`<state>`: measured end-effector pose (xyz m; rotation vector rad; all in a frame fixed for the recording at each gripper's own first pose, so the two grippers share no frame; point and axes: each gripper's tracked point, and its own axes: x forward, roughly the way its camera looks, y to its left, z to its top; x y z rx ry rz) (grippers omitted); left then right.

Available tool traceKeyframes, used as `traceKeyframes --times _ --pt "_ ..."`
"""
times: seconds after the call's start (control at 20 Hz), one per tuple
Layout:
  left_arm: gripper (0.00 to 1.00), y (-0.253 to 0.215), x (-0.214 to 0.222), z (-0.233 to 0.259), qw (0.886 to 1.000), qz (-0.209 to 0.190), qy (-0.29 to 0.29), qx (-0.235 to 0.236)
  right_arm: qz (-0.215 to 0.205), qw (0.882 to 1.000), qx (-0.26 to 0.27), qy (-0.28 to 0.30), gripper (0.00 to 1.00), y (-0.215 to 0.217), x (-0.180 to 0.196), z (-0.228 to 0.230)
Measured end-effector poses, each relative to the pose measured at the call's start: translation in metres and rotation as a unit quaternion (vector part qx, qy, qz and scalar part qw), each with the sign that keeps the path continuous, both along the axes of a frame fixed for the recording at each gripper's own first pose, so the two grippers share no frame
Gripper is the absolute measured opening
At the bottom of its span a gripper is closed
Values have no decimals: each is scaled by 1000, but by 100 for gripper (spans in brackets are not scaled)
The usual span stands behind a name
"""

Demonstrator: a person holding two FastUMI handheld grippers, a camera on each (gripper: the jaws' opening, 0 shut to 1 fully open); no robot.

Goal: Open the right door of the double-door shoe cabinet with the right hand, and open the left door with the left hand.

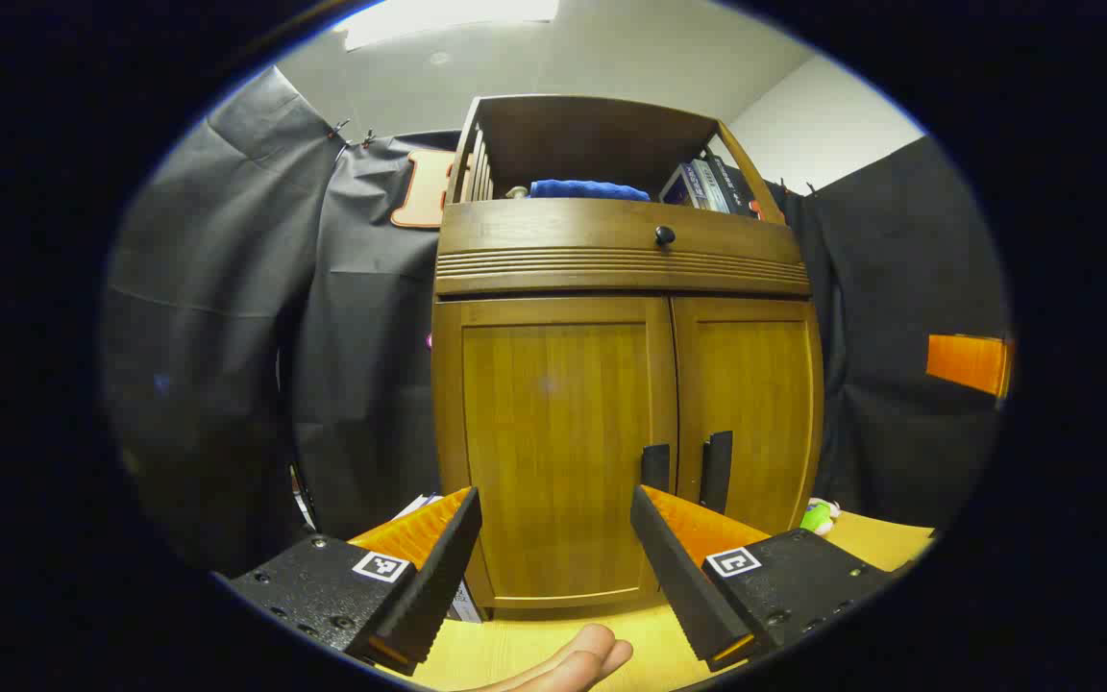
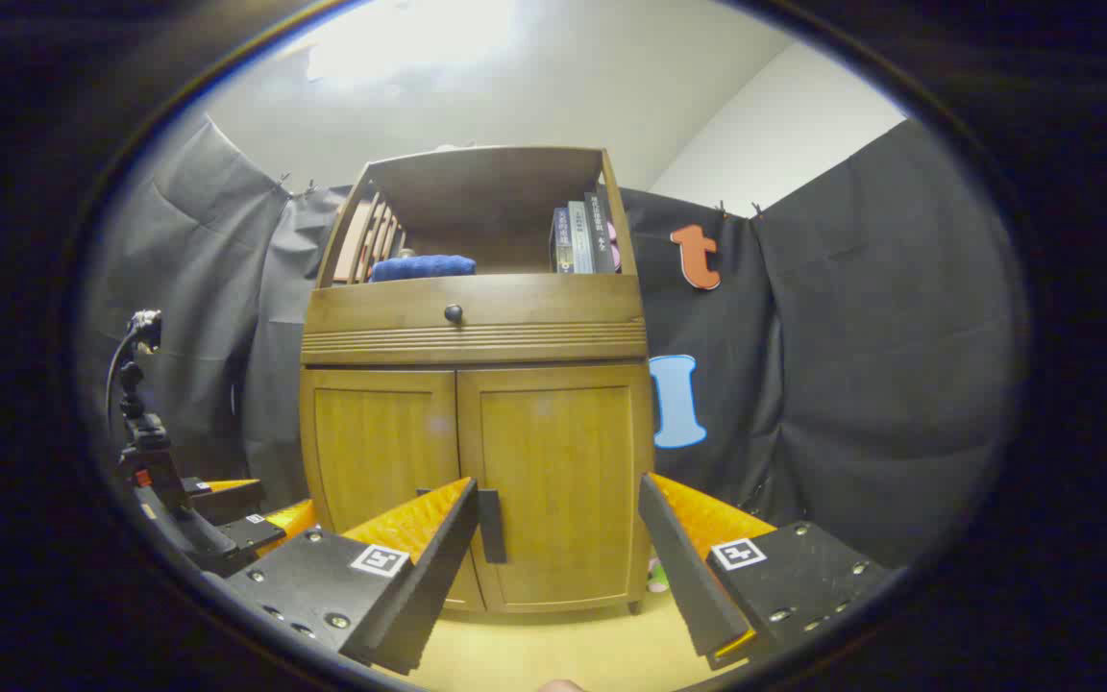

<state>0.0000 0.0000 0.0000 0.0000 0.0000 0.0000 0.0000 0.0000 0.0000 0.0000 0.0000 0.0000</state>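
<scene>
The shoe cabinet point(image 1: 626, 404) stands in front of both my grippers, on a pale yellow floor point(image 1: 534, 644), and both its doors are closed. My left gripper point(image 1: 553, 577) is open, its two fingers spread wide with nothing between them. It faces the left door point(image 1: 553, 452) and does not touch it. Just under it I see the fingertips of a hand point(image 1: 573, 663). The dark handle of the left door point(image 1: 655, 468) is beside the right finger of this gripper, and the handle of the right door point(image 1: 717, 469) is just next to it, on the other side of the gap between the doors.

My right gripper point(image 2: 553, 577) is also open and holds nothing. It points at the right door point(image 2: 563, 481), apart from it. The handle of this door point(image 2: 489, 526) is close behind the tip of its left finger; I cannot tell if they touch. Far to the left in the right gripper view, my other gripper point(image 2: 227, 514) is low in front of the cabinet.

Above the doors there is a drawer front with one small round knob point(image 1: 665, 234). The open shelf on top holds a folded blue cloth point(image 1: 587, 190) and some books point(image 1: 707, 187) standing at the right side. Black cloth point(image 1: 227, 317) hangs behind the cabinet on both sides. A small green thing point(image 1: 815, 519) lies on the floor at the right foot of the cabinet.
</scene>
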Motion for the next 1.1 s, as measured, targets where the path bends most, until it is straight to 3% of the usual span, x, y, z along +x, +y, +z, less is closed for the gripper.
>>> traceKeyframes --times 0.15,0.45,0.5,0.55,0.6,0.75,0.8,0.85,0.9,1.1 --pt "99 17 -5 6 1000 12 -8 -13 6 1000 -8 8 94 13 1 -3" --pt "95 29 -1 5 999 16 -3 -30 7 1000 -17 8 94 18 8 0" --pt "94 31 0 5 999 17 -1 -31 5 1000 -21 9 99 18 9 -1" --pt "95 32 1 6 999 16 -2 -30 5 1000 -21 10 94 18 10 -2" --pt "95 32 2 6 999 17 -2 -28 9 1000 -19 13 99 20 10 -3" --pt "94 34 1 8 999 19 -6 -29 17 1000 -11 16 94 22 13 -2" --pt "95 36 0 7 999 21 -6 -30 17 1000 -11 16 99 22 14 -2" --pt "95 37 0 7 999 21 -6 -32 17 1000 -10 16 94 21 16 -1" --pt "95 38 1 9 999 20 -7 -34 18 1000 -10 16 99 22 17 -2" --pt "95 43 -2 11 999 24 -9 -36 33 999 -25 6 94 30 34 -1"
